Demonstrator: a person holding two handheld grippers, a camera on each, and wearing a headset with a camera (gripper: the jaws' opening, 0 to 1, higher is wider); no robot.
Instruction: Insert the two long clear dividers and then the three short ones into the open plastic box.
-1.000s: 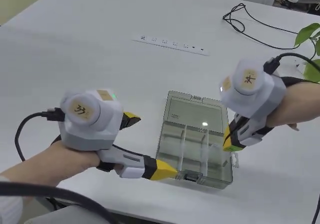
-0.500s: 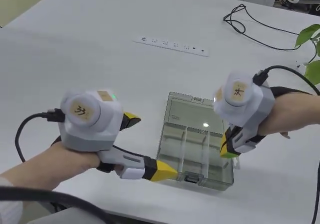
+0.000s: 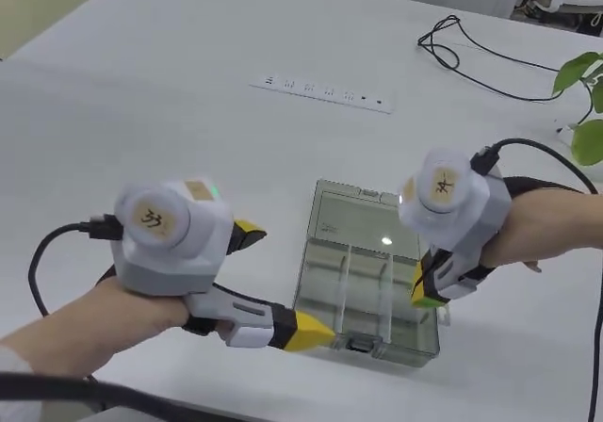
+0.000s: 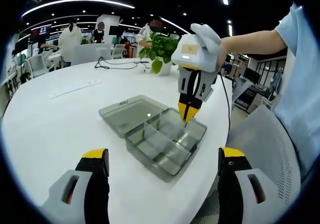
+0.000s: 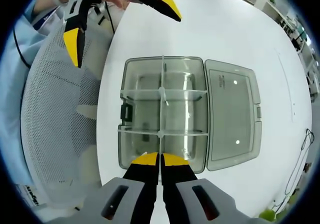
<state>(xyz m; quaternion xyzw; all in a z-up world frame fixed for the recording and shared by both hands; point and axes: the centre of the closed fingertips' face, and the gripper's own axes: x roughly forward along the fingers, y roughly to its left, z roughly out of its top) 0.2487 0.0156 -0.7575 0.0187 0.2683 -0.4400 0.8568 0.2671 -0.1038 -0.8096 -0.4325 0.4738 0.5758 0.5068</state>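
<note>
The smoky clear plastic box lies open on the white table, its lid flat behind it. Two long clear dividers stand in it, running from the lid side to the front. My right gripper hangs over the box's right side, shut on a thin clear divider that shows edge-on across the two long ones. From the left gripper view the right gripper dips its tips into the box. My left gripper stands open just left of the box, nothing between its fingers.
A white power strip lies farther back on the table, a black cable at the back right and a green plant at the right edge. A mesh chair stands by the table's near edge.
My right gripper has moved left and down, closer over the box's right side, with the divider in it. The left gripper has stayed where it was.
</note>
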